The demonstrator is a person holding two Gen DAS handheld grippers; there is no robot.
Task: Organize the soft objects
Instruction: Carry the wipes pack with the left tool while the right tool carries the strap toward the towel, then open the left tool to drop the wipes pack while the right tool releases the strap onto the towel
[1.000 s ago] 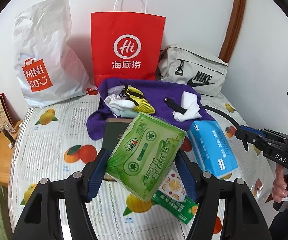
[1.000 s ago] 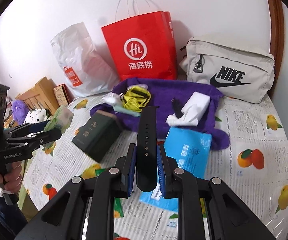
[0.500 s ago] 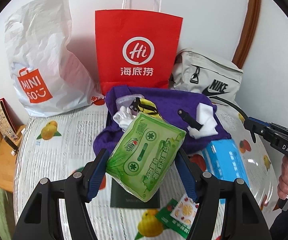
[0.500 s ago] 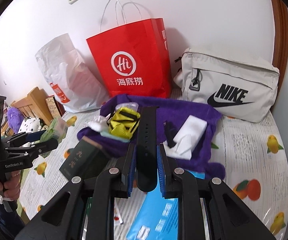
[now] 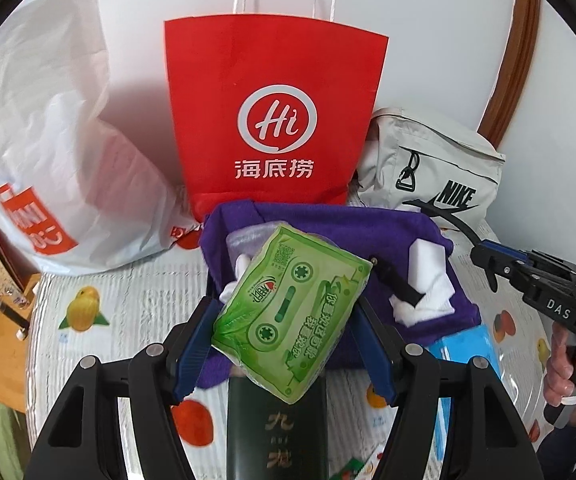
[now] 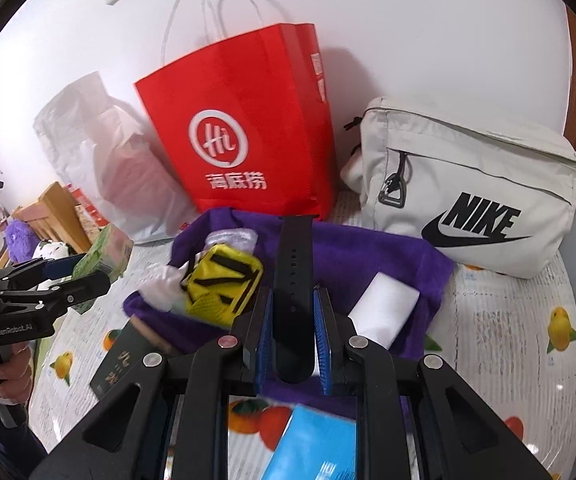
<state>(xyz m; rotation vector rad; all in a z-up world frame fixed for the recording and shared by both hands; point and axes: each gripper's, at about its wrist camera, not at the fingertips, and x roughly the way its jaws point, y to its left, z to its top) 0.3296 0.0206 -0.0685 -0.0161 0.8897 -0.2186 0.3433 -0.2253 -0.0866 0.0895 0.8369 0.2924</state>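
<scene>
My left gripper point(image 5: 283, 340) is shut on a green tissue pack point(image 5: 288, 316), held tilted above a purple towel point(image 5: 328, 224). In the right wrist view, my right gripper point(image 6: 294, 304) is shut on a black watch strap point(image 6: 294, 272) that stands up between its blue pads, over the same purple towel point(image 6: 352, 252). On the towel lie a yellow pouch point(image 6: 223, 284), a white glove point(image 6: 163, 288) and a white foam block point(image 6: 384, 304). Each gripper shows in the other's view: the right gripper point(image 5: 488, 256) and the left gripper point(image 6: 87, 276), each held by a hand.
A red paper bag point(image 5: 275, 120) stands against the wall behind the towel, between a white plastic bag point(image 5: 47, 140) and a grey Nike bag point(image 6: 468, 196). A dark green box point(image 5: 275, 428) and a blue pack point(image 6: 316, 440) lie on the fruit-print cover point(image 6: 508, 340). Wooden furniture point(image 5: 7, 320) stands at the left.
Both grippers have moved forward toward the bags at the wall, each keeping its load. The towel and bags now loom larger; the green box and blue pack have slid toward the bottom edge.
</scene>
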